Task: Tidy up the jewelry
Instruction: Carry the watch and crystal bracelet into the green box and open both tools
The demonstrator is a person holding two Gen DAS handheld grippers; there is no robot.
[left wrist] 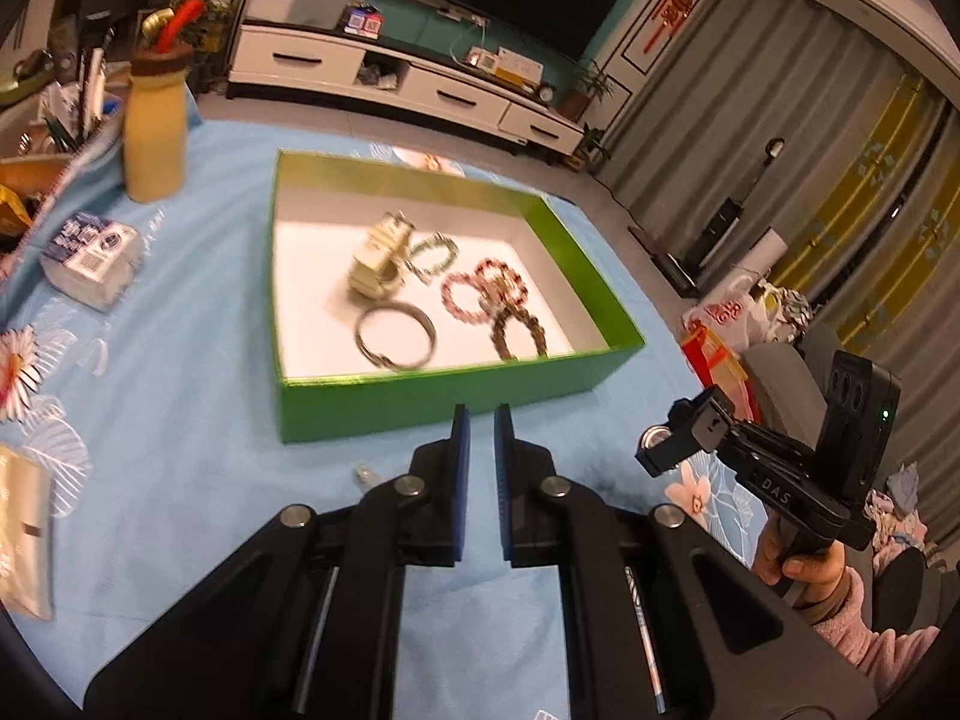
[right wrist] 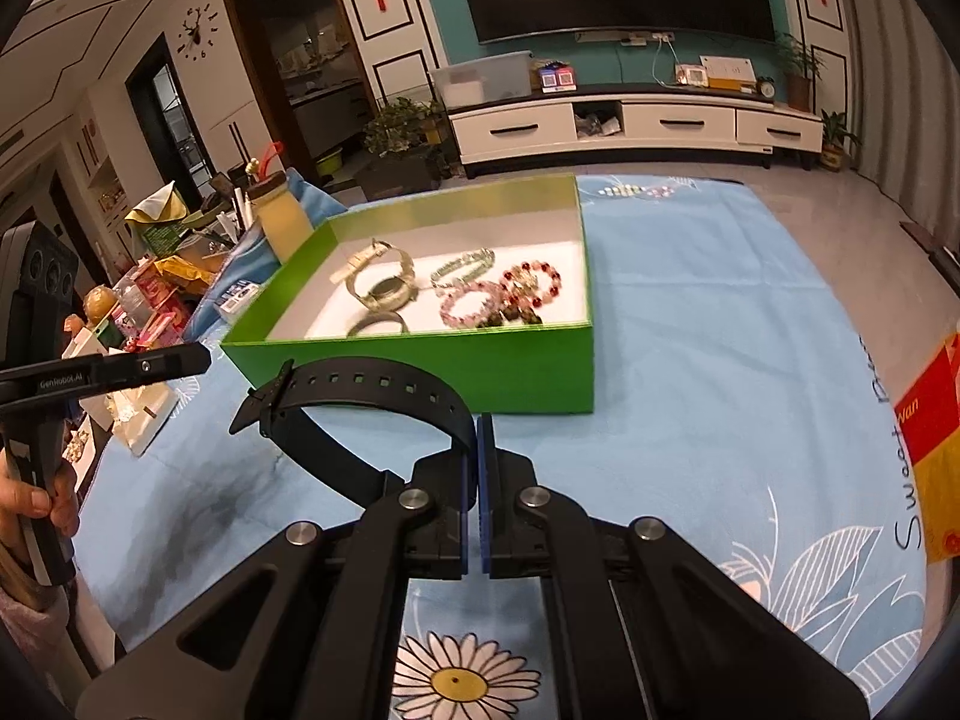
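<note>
A box [right wrist: 420, 372] is set on the bench [right wrist: 690, 360]; bracelets [right wrist: 498, 294] and watches [right wrist: 384, 282] are laid inside. A bottle [left wrist: 153, 132] is stood left of it, a TV cabinet [right wrist: 630, 120] behind.

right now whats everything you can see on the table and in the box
box: one, green outside, white inside, on the blue cloth
bead bracelets: about four, pink, red, green, dark, in the box's right half
watch: one, pale metal, in the box, left of the beads
bangle: one, grey metal, in the box near the front wall
black watch: one, strap pinched in the right tongs, in front of the box
bottle: one, cream with brown cap, left of the box
tissue pack: one, white and blue, left of the box
left tongs: nearly shut, holding nothing
right tongs: shut on the strap
</note>
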